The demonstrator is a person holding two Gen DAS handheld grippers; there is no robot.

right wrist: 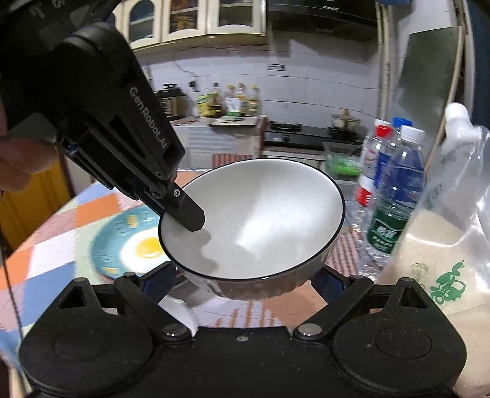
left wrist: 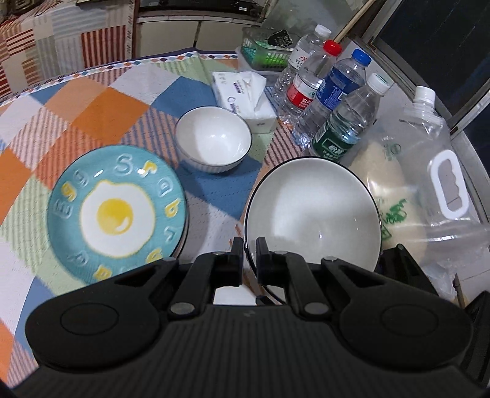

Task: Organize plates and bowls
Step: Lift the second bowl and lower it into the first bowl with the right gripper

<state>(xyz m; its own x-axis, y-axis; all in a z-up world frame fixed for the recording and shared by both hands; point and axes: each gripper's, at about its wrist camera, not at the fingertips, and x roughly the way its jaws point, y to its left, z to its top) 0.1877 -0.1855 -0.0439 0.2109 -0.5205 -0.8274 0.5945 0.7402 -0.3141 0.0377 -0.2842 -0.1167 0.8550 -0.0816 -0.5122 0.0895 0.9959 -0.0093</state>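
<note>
Left claw [left wrist: 250,245] is clamping the big bowl [left wrist: 312,214] rim, lifting it beside the plate [left wrist: 118,211]; right claw [right wrist: 245,277] gaping; next, nesting bowls

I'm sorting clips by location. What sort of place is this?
Most likely a home kitchen: cream wall cabinets, a black gas stove with a pot, and cooking-oil bottles on the tiled counter behind a cloth-covered dining table.

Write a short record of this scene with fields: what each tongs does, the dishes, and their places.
left tongs: shut on the rim of the big bowl, which is lifted and tilted
right tongs: open, under the big bowl
egg plate: flat on the checked cloth
small bowl: upright on the cloth, beyond the plate
bottles: standing behind the big bowl
</note>
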